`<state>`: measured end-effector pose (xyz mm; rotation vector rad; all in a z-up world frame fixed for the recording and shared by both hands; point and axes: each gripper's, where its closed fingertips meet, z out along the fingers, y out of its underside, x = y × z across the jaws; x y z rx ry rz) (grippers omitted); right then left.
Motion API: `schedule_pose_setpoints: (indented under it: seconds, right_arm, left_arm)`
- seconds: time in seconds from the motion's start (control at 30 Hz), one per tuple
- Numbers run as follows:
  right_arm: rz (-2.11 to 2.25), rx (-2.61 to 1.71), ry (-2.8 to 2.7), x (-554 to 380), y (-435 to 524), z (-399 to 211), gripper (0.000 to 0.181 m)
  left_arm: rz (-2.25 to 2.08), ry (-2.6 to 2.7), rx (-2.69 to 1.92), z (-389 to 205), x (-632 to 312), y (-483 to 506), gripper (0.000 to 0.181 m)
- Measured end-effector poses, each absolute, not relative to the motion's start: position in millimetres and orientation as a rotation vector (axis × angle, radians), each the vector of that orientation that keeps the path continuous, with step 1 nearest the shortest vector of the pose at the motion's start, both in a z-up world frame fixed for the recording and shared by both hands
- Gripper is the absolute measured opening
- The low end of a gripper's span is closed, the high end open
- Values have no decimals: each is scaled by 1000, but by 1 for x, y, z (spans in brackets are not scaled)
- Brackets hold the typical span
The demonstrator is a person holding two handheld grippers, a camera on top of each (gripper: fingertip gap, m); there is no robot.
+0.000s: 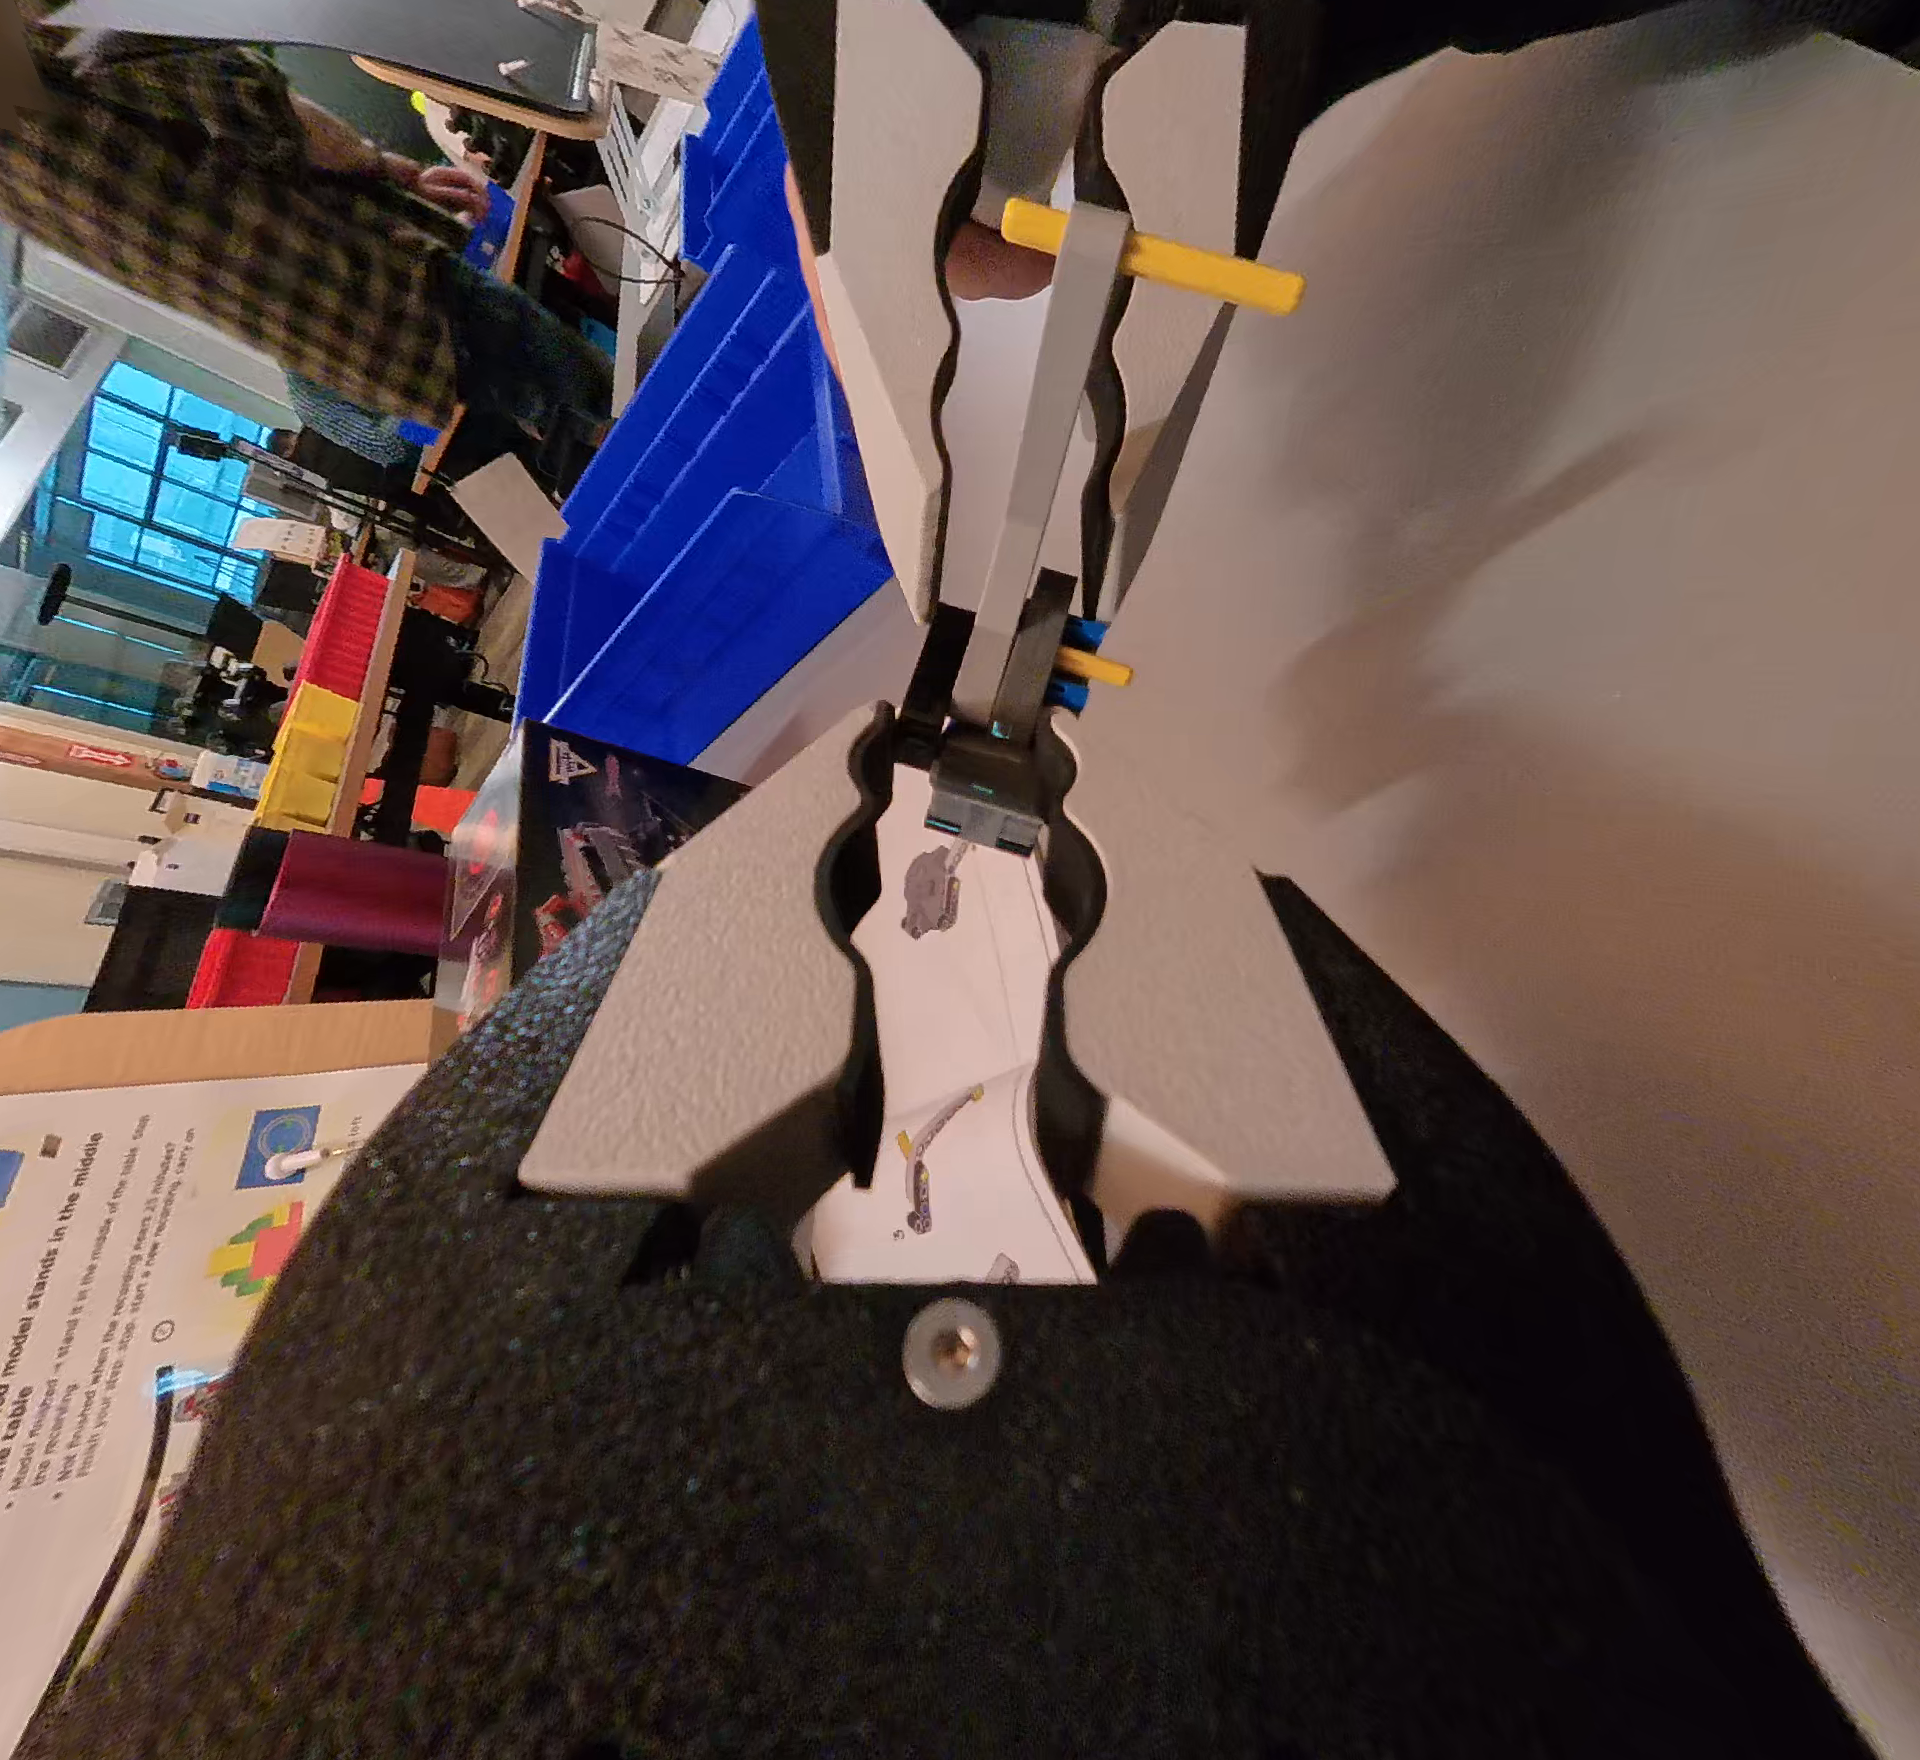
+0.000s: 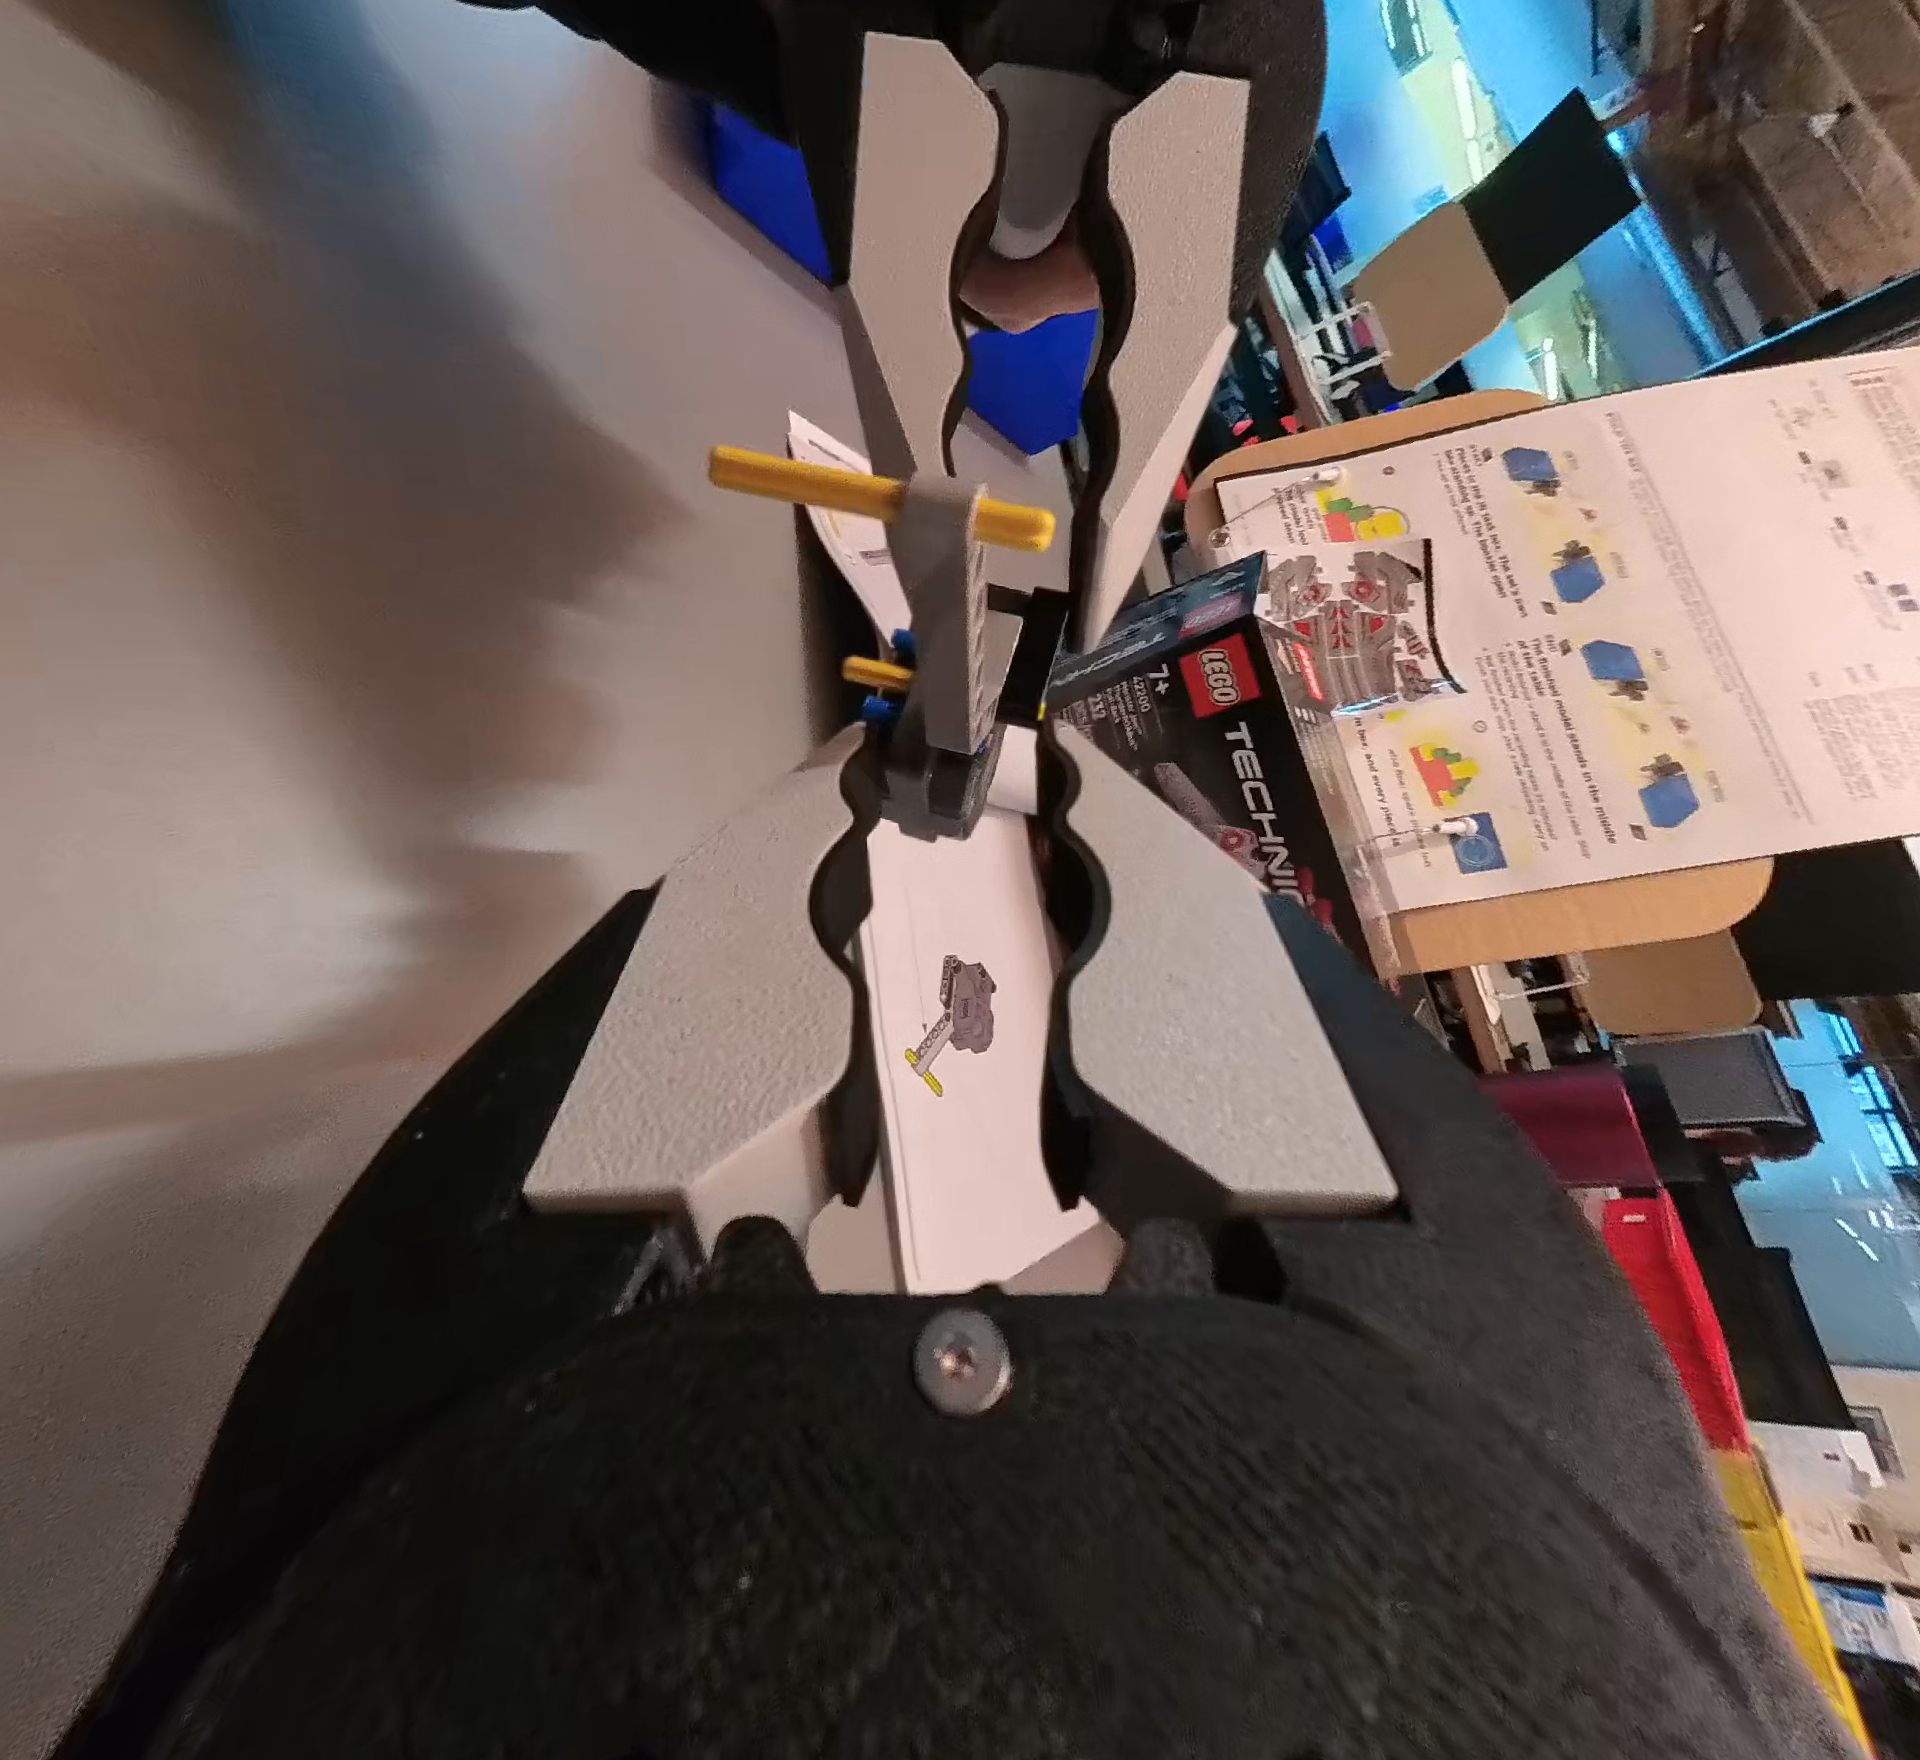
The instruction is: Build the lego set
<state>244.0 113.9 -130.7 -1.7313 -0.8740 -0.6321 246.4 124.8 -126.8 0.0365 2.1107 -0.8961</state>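
Observation:
A small lego assembly hangs in the air between my two grippers, which face each other. It is a long grey beam (image 1: 1039, 443) with a yellow axle (image 1: 1216, 271) through its far end, joined to a dark grey and black block (image 1: 982, 801) with blue pins and a short yellow axle (image 1: 1091, 668). My left gripper (image 1: 971, 765) is closed on the block. My right gripper (image 1: 1013, 614) comes from above with the beam between its fingers. In the right wrist view the right gripper (image 2: 956, 754) grips the block (image 2: 935, 780) below the beam (image 2: 951, 630), and the left gripper (image 2: 1003, 557) is opposite.
An open instruction booklet (image 2: 966, 1035) lies on the white table (image 1: 1558, 567) under the grippers. Blue bins (image 1: 707, 547) and the black set box (image 2: 1226, 734) stand beside it. A printed sheet on cardboard (image 2: 1610, 619) stands behind. A person in a checked shirt (image 1: 208, 204) is nearby. Both grippers' tips are close together, under 4 cm apart.

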Motion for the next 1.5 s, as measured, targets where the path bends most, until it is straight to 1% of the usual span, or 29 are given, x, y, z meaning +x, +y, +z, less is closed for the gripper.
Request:
schedule_pose_setpoints:
  seconds: [0.03, 0.37, 0.57, 0.6, 0.63, 0.67, 0.7, 0.73, 0.8, 0.83, 0.87, 0.93, 1.0, 1.03, 1.17, 1.3, 1.4, 1.5]
  right_arm:
    - [-625, -1730, -876, 243, 114, -131, 26]
    - [-540, -1776, -846, 243, 115, -138, 25]
    - [-594, -1784, -833, 253, 116, -141, 25]
    - [-581, -1785, -810, 254, 117, -141, 23]
    - [-546, -1779, -780, 254, 117, -139, 17]
    - [-501, -1753, -748, 253, 116, -136, 18]
    - [-438, -1738, -701, 253, 116, -133, 22]
    - [-366, -1748, -647, 255, 114, -132, 30]
    - [-238, -1757, -512, 263, 112, -130, 49]
    - [-152, -1759, -432, 267, 111, -129, 62]
    - [-36, -1754, -352, 268, 111, -128, 70]
    - [189, -1744, -204, 269, 110, -127, 70]
    - [348, -1726, -66, 274, 112, -128, 64]
    - [429, -1713, -11, 274, 113, -128, 69]
    - [666, -1639, 76, 264, 117, -121, 64]
    - [697, -1629, 69, 258, 119, -119, 61]
    - [649, -1623, 11, 255, 119, -117, 41]
    - [494, -1625, -74, 257, 120, -115, 41]
  left_arm:
    - [-900, 2112, 42, -127, 246, 125, 24]
    - [-878, 2157, 39, -134, 245, 127, 23]
    - [-868, 2124, 16, -138, 253, 129, 23]
    - [-884, 2118, -9, -137, 255, 130, 24]
    - [-907, 2101, -33, -134, 257, 132, 24]
    - [-942, 2095, -50, -133, 257, 133, 24]
    - [-981, 2094, -89, -131, 259, 134, 24]
    - [-1013, 2091, -138, -129, 261, 137, 24]
    - [-1079, 2106, -200, -129, 262, 141, 24]
    - [-1115, 2101, -227, -127, 263, 142, 24]
    - [-1148, 2102, -241, -126, 262, 142, 24]
    - [-1183, 2091, -250, -123, 262, 143, 24]
    - [-1188, 2078, -234, -121, 261, 143, 24]
    - [-1189, 2070, -233, -119, 261, 143, 24]
    - [-1166, 2006, -154, -114, 260, 141, 24]
    - [-1080, 1906, 3, -106, 255, 133, 24]
    - [-997, 1862, 98, -103, 252, 126, 24]
    - [-859, 1815, 177, -102, 252, 125, 24]
